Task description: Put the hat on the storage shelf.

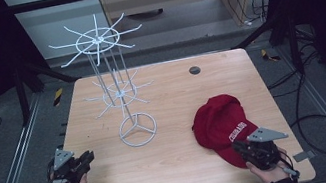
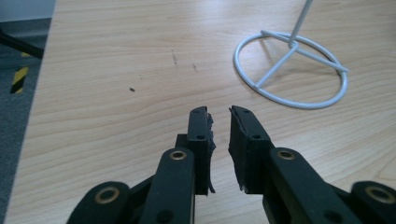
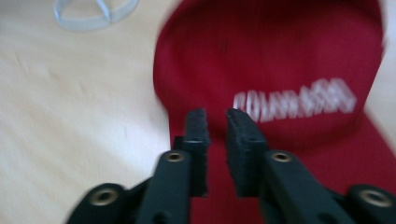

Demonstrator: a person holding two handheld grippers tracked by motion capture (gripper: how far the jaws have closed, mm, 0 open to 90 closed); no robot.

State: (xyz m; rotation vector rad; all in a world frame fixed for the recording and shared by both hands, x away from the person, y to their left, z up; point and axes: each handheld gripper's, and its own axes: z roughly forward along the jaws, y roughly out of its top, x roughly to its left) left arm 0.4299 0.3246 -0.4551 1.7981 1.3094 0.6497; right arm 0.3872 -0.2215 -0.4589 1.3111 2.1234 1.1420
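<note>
A red cap [image 1: 221,116] with white lettering lies at the front right of the wooden table [image 1: 174,165]. My right gripper [image 1: 238,146] hovers over its brim at the near edge. In the right gripper view the blurred cap [image 3: 280,56] lies just past the right gripper [image 3: 215,113], whose jaws stand a little apart with nothing between them. A tall white wire rack [image 1: 97,40] stands left of centre on a ring base [image 2: 275,70]. My left gripper [image 1: 90,156] rests at the front left edge. Seen up close, the left gripper [image 2: 219,112] is narrowly open and empty.
A small dark disc [image 1: 194,70] sits at the table's back right. The rack's spokes spread wide at two heights. Cables [image 1: 318,120] loop on the floor to the right. Dark frame bars flank the table on both sides.
</note>
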